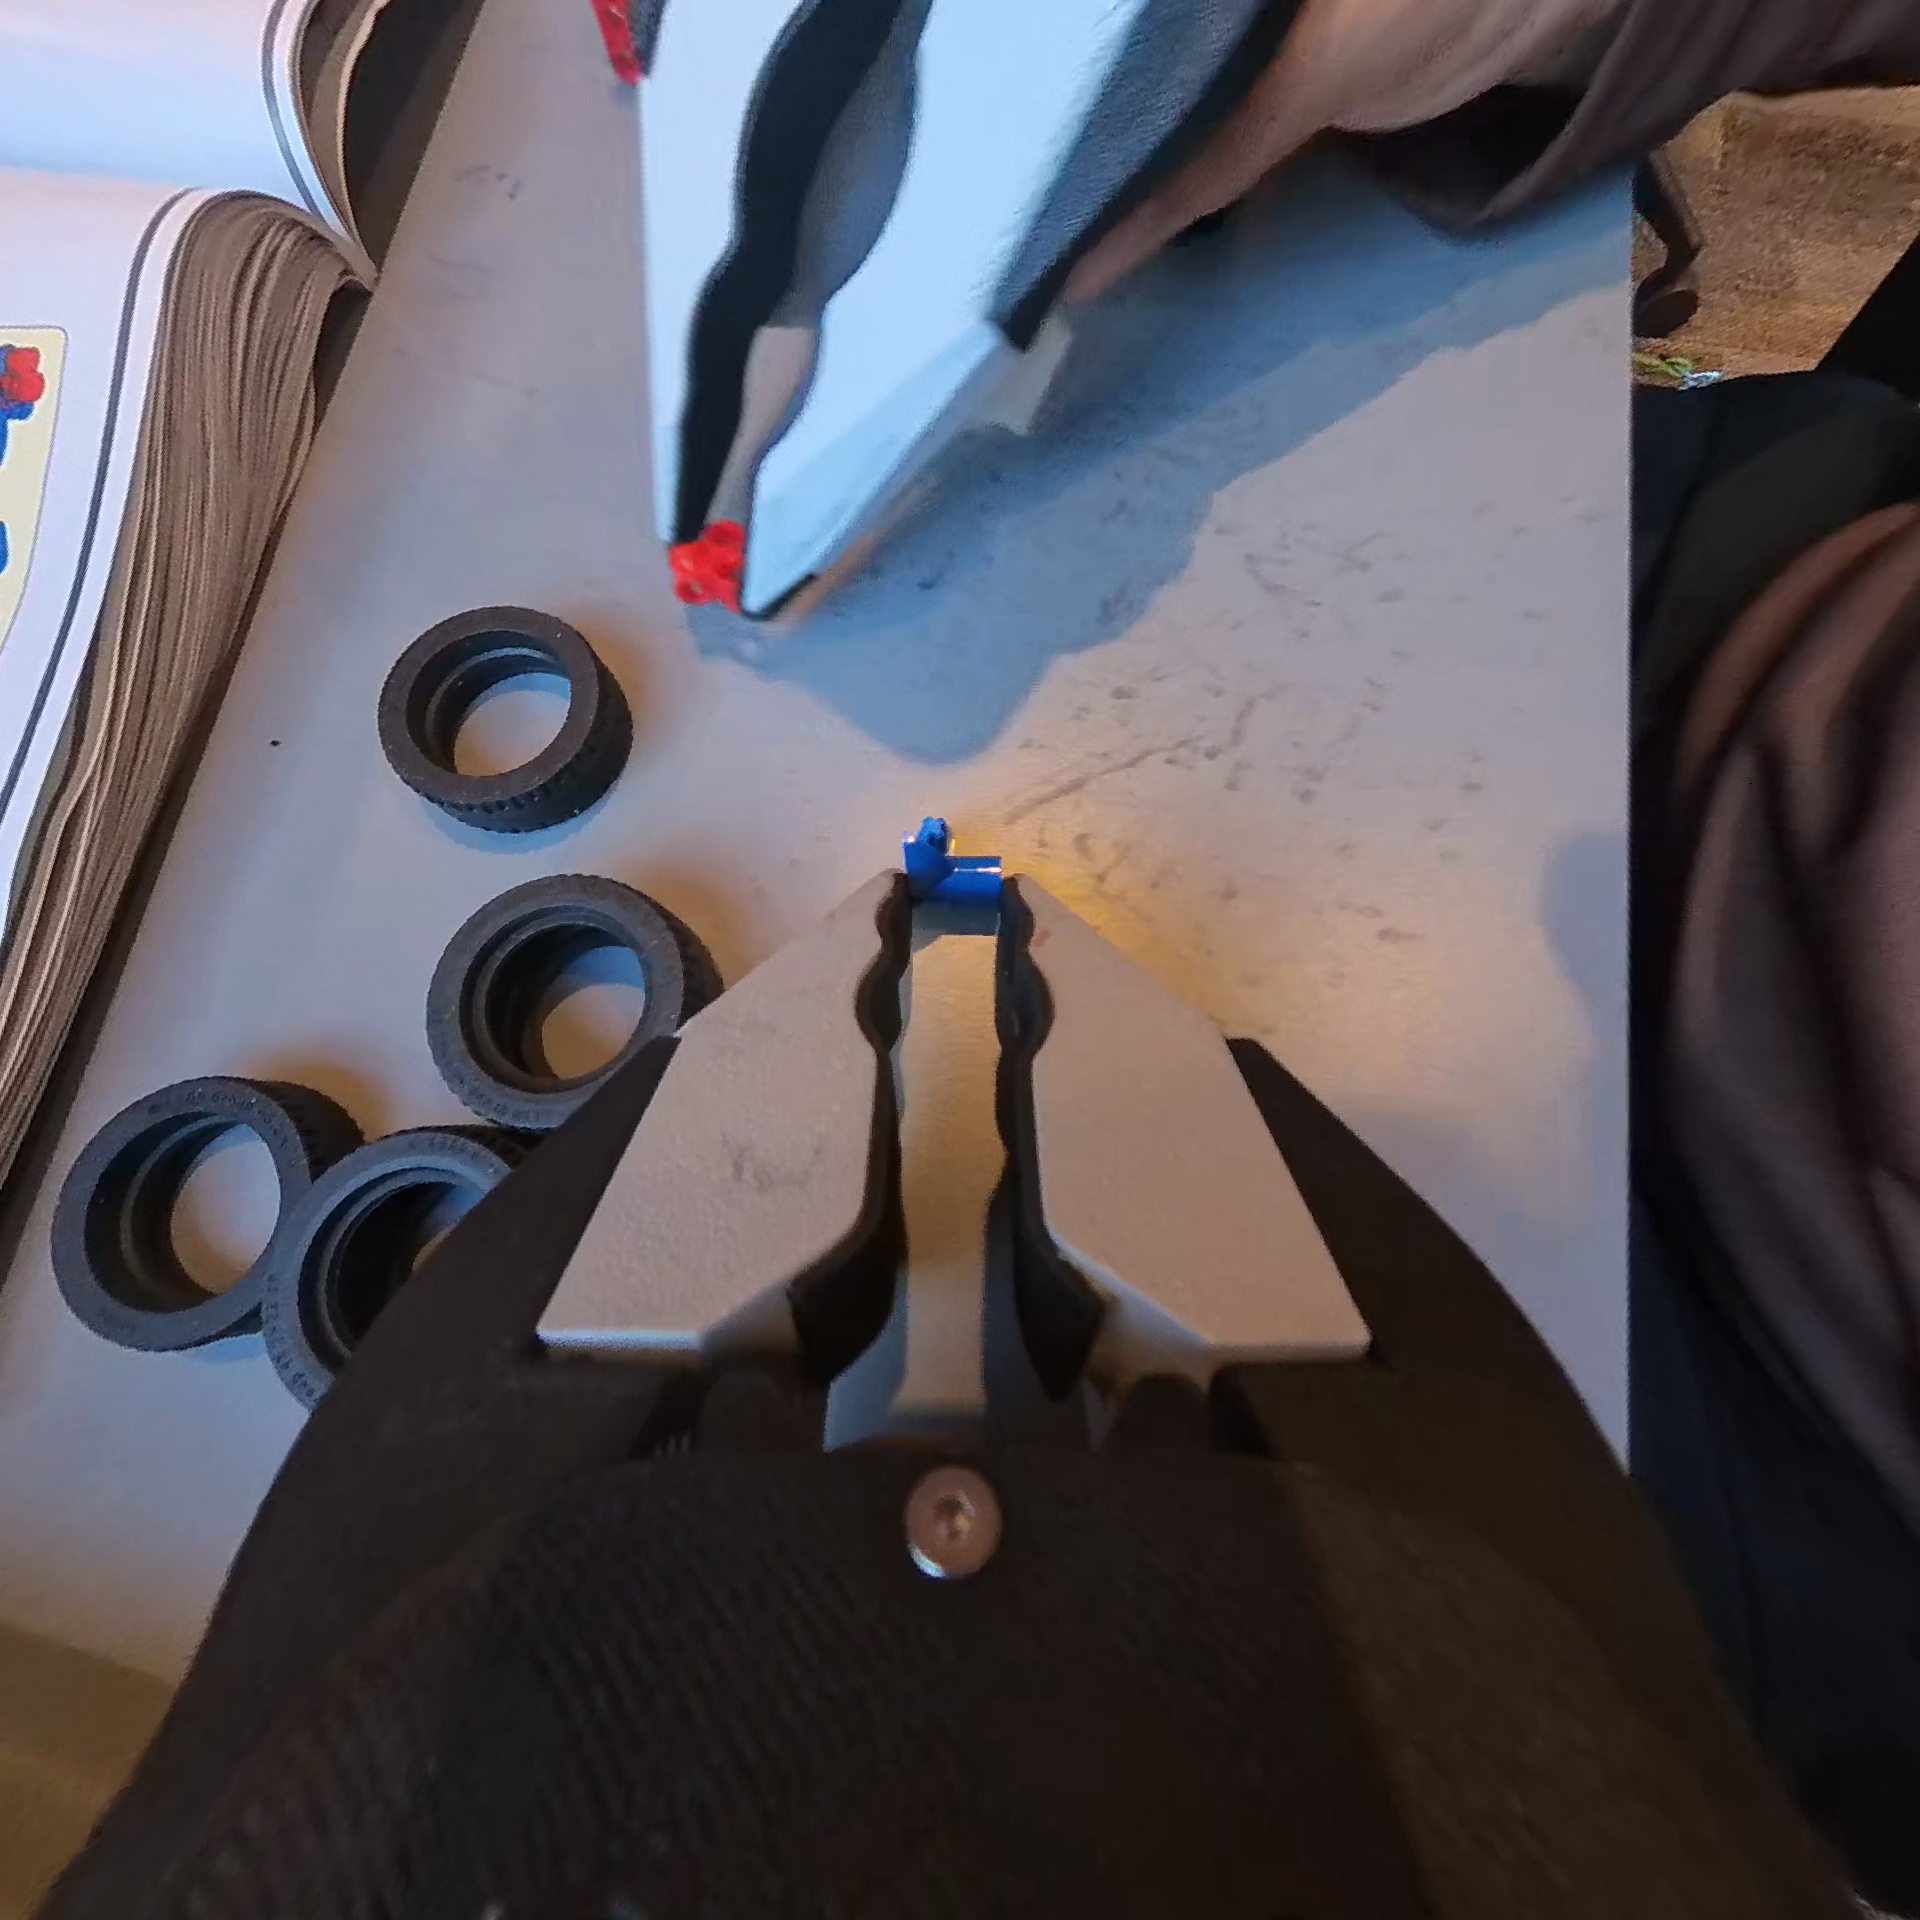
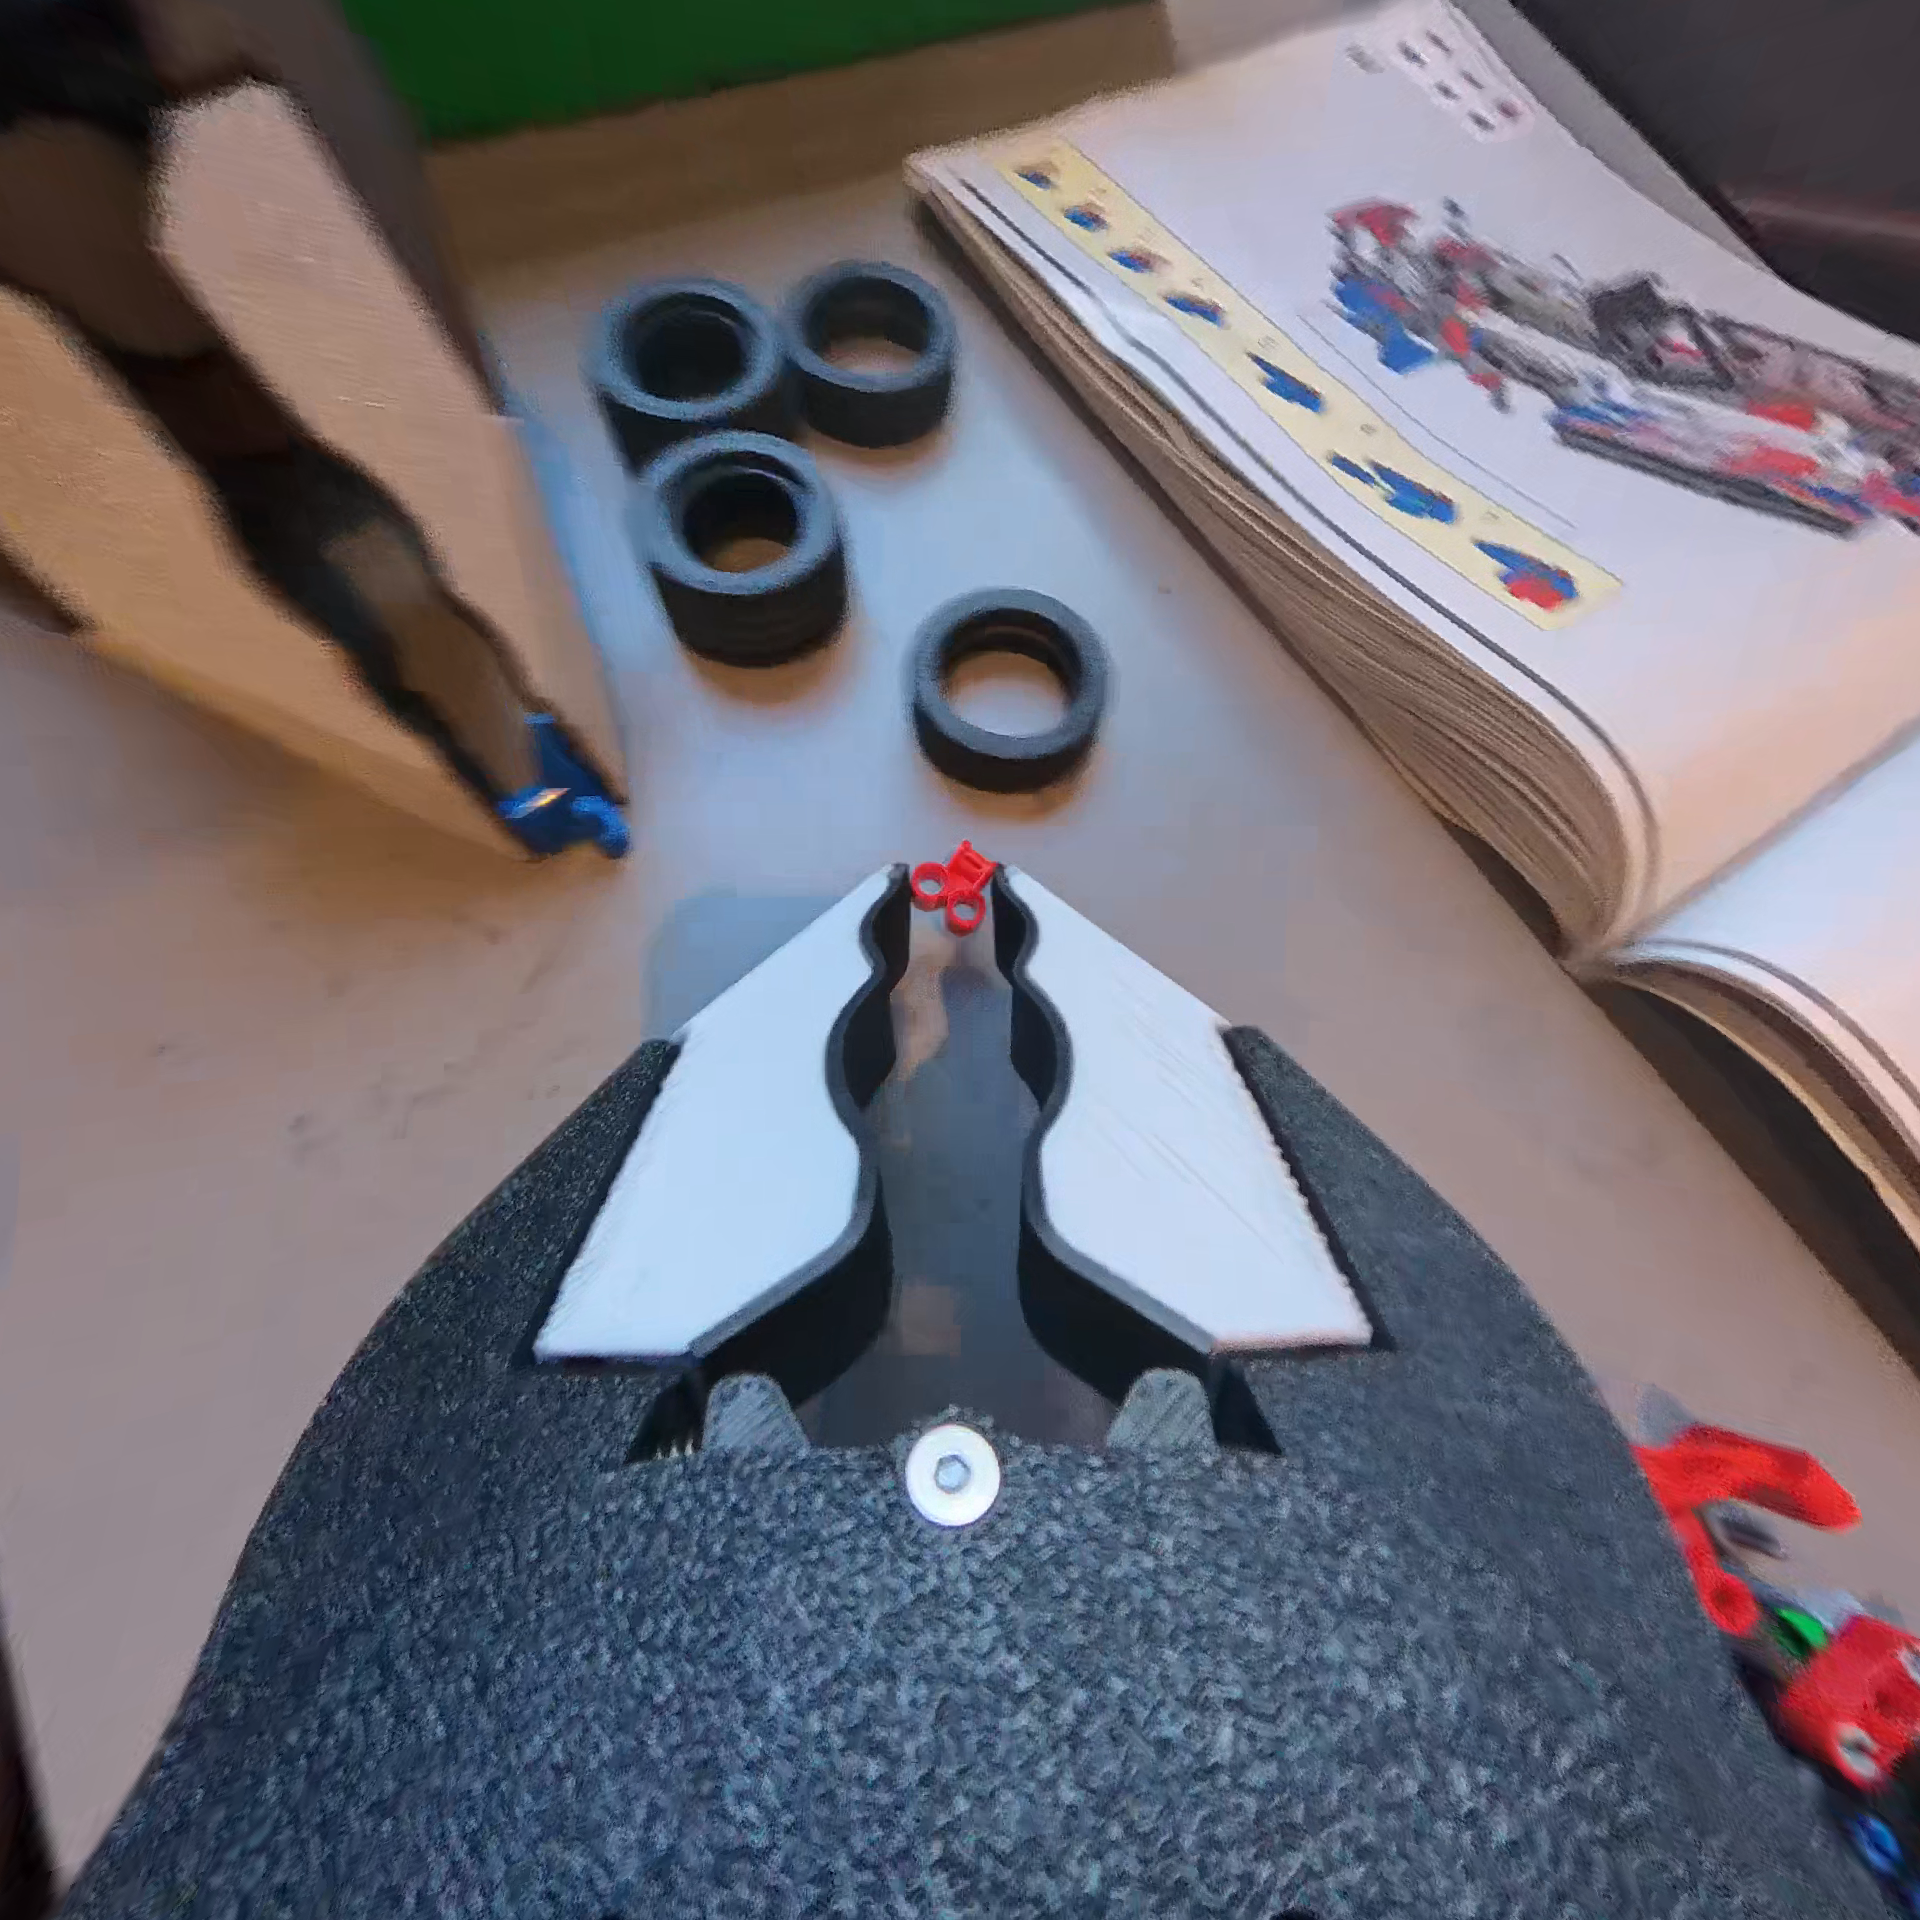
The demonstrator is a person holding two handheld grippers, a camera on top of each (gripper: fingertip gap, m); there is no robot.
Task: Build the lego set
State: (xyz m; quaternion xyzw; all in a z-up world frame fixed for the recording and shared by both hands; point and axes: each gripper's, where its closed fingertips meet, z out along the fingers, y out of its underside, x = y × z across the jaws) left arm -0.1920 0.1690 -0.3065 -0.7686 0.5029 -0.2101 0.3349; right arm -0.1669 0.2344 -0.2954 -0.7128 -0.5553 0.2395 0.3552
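Left hand-held gripper [image 1: 954, 883] pinches a blue connector [image 1: 945, 864] by its tips above the tabletop [image 1: 1299, 831]; right hand-held gripper [image 2: 948, 883] nips a red connector [image 2: 954, 881]. Such shallow grips could let either piece twist free during mating.

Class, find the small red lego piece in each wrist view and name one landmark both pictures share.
Left wrist view: the red lego piece sits upper centre-left, pinched at the tips of the far right gripper.
Right wrist view: the piece is at centre, at this gripper's own fingertips.
Shared landmark: the four black tyres.
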